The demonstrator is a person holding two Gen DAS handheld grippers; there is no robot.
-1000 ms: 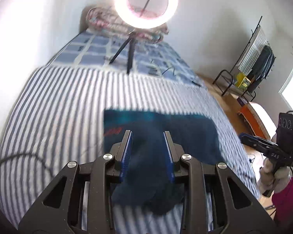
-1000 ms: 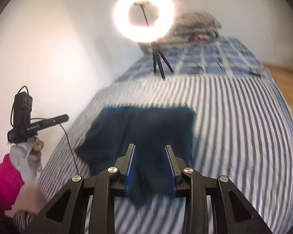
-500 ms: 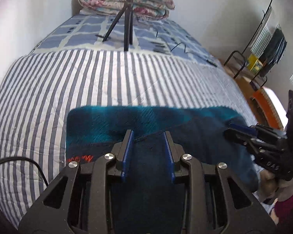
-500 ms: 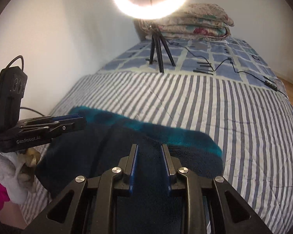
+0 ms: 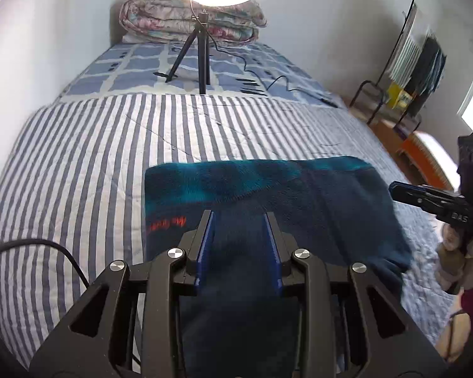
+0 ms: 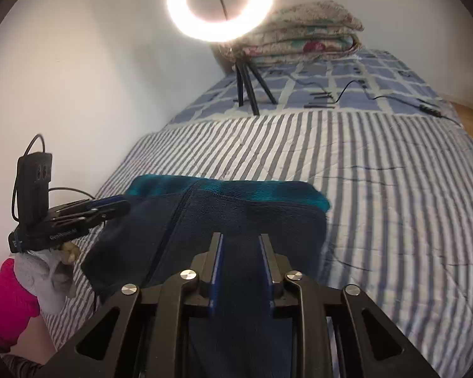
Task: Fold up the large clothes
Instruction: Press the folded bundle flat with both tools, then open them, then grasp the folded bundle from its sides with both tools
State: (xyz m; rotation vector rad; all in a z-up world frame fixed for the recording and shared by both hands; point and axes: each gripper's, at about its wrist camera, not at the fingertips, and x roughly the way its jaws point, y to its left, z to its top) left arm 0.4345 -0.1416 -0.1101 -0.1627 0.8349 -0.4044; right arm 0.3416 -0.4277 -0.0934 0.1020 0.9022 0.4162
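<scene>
Fleece, dark navy with a teal band along its far edge: the garment lies folded over on the striped bedspread at the near end of the bed. Left wrist view: the left tongs have cloth running up between the blue pads, jaws partly closed on it, apparently gripping the near edge; orange lettering shows at the left. The right tongs reach in from the right, over the same garment. A ring light on a tripod stands further up the bed, before a folded quilt. Right wrist view: the right tongs are likewise part closed with fleece between the pads, so gripping the garment. The left tongs sit at its left edge, held by a gloved hand. Judgement: both near corners are held level so the upper layer lands square on the lower.
</scene>
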